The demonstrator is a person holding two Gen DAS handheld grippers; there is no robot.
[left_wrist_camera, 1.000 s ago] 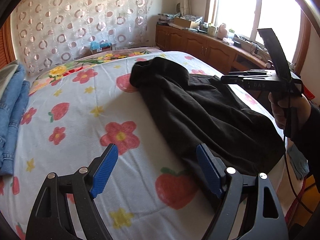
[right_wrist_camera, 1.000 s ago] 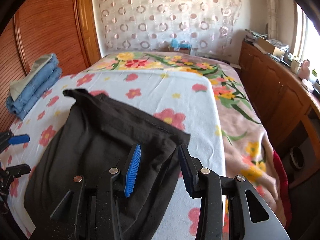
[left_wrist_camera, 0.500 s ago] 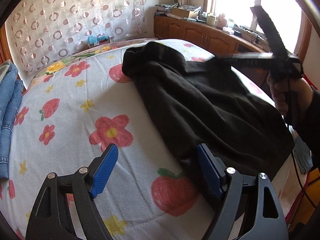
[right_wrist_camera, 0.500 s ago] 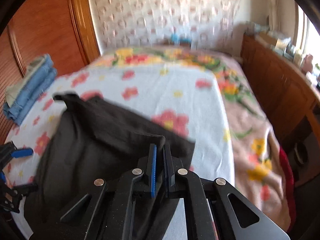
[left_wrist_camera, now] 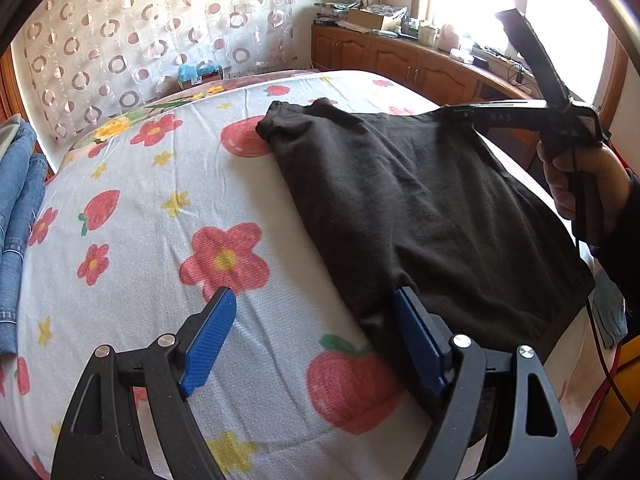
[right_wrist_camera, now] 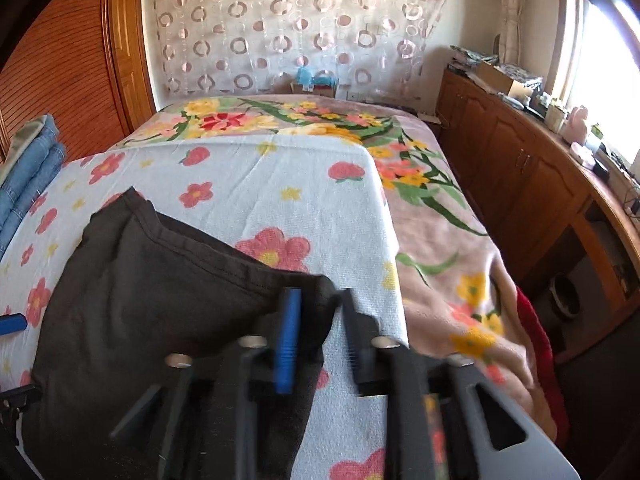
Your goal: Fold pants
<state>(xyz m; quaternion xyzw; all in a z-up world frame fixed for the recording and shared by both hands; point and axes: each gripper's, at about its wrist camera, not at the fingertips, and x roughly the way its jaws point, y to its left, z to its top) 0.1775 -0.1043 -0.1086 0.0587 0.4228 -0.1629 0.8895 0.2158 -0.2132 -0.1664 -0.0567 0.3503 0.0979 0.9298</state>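
Black pants [left_wrist_camera: 420, 216] lie folded on the flowered bed cover [left_wrist_camera: 160, 240], also seen in the right wrist view [right_wrist_camera: 160, 320]. My left gripper [left_wrist_camera: 312, 332] is open at the pants' near left edge, its right finger against the cloth. My right gripper [right_wrist_camera: 316, 320] is open at the pants' far right corner, the cloth lying between and under its blurred jaws. The right gripper also shows in the left wrist view [left_wrist_camera: 452, 112], held by a hand at the pants' far edge.
Folded blue jeans [left_wrist_camera: 16, 208] are stacked at the bed's left edge [right_wrist_camera: 28, 176]. A wooden cabinet [right_wrist_camera: 532, 184] with clutter runs along the right under the window. A patterned curtain [right_wrist_camera: 280, 28] hangs behind the bed.
My right gripper was open, shut on the pants' corner half a second ago, and has opened again. The pants' far edge now lies flatter. My left gripper has stayed open in place.
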